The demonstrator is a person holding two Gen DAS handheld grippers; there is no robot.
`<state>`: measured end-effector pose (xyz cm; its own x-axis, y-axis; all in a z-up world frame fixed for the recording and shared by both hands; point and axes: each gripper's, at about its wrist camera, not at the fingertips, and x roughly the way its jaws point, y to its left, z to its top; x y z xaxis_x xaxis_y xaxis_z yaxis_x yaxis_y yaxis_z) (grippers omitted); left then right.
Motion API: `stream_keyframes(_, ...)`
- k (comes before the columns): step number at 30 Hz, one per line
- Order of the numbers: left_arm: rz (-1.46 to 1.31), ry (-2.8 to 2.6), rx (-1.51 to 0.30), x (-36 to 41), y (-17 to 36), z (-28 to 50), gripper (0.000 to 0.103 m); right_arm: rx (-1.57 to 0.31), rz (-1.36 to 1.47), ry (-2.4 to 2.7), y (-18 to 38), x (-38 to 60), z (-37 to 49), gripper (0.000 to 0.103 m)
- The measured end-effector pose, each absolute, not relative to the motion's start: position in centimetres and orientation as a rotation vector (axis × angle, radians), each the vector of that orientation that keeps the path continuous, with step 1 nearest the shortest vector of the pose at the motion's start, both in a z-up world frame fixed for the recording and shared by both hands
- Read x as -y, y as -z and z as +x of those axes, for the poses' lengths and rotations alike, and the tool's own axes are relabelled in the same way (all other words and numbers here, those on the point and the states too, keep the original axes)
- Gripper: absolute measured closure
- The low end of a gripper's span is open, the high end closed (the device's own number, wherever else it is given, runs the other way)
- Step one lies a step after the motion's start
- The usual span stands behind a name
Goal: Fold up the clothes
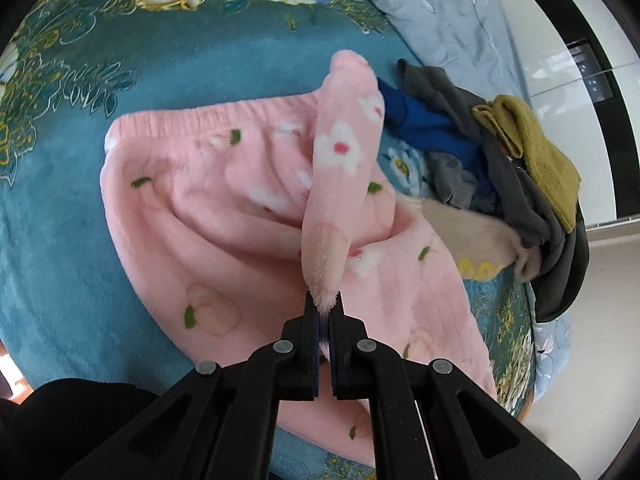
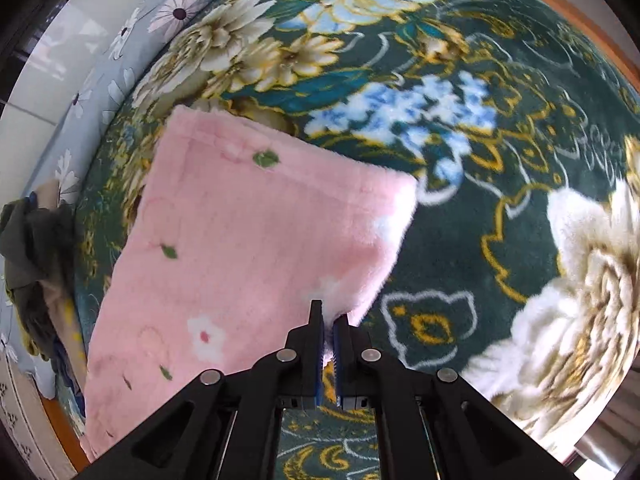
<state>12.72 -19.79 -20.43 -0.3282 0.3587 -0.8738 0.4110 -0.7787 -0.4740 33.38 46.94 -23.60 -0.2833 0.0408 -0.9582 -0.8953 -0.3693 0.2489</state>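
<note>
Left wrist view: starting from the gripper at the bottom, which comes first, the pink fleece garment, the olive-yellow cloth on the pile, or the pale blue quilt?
1. Pink fleece garment: pinched in the left gripper, spread just beyond it.
2. Olive-yellow cloth: to the right, atop the dark clothes pile.
3. Pale blue quilt: farthest, at the upper right.

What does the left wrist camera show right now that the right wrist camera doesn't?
Only the left wrist view shows the elastic waistband, the olive cloth topping the pile of clothes, and the left gripper shut on a lifted fold.

Only the right wrist view shows the right gripper shut on a corner, and the flat hem edge.

Both show the pink fleece garment lying on the flowered blanket, with the pile beside it.
</note>
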Motion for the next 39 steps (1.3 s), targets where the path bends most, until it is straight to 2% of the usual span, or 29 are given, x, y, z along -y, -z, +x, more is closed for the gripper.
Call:
stream_keyframes(6,1.845,2.261,-0.994,19.8,21.0,12.5,0.1,-1.083,-1.275,-1.768,22.8,-47.1,32.5,0.099)
stream_keyframes(13,1.934,2.209,-0.888,19.1,21.5,12.3,0.1,-1.193,-1.245,-1.734,23.7,-47.7,34.5,0.094)
stream_keyframes(16,1.957,2.18,-0.86,18.5,22.1,11.6,0.1,-1.216,-1.15,-1.714,22.7,-49.3,36.1,0.081)
stream_keyframes(18,1.969,2.159,-0.857,18.5,22.3,11.6,0.1,-1.257,-1.097,-1.682,22.7,-50.0,37.4,0.066)
stream_keyframes(21,1.974,2.144,-0.871,18.5,22.5,11.7,0.099,-1.407,-1.006,-1.634,23.9,-51.0,39.1,0.057)
stream_keyframes(23,1.973,2.142,-0.879,18.6,22.5,11.9,0.099,-1.495,-0.949,-1.616,24.7,-51.2,39.4,0.056)
stream_keyframes(26,1.967,2.14,-0.896,18.8,22.4,12.1,0.099,-1.529,-0.949,-1.616,25.4,-51.3,39.0,0.053)
stream_keyframes(32,1.954,2.15,-0.905,19.0,22.0,12.4,0.099,-1.529,-0.906,-1.608,25.8,-51.8,38.4,0.052)
stream_keyframes(34,1.952,2.152,-0.908,19.1,21.9,12.4,0.099,-1.52,-0.912,-1.615,25.9,-51.8,37.9,0.055)
stream_keyframes(36,1.949,2.154,-0.911,19.2,21.8,12.6,0.099,-1.532,-0.906,-1.616,26.1,-51.8,37.4,0.076)
stream_keyframes(37,1.949,2.154,-0.914,19.2,21.8,12.6,0.099,-1.539,-0.9,-1.606,26.2,-51.9,37.3,0.08)
stream_keyframes(38,1.948,2.156,-0.918,19.2,21.8,12.6,0.099,-1.549,-0.893,-1.597,26.0,-52.1,37.3,0.088)
stream_keyframes(39,1.949,2.158,-0.921,19.2,21.7,12.6,0.099,-1.549,-0.895,-1.601,25.7,-52.3,37.1,0.09)
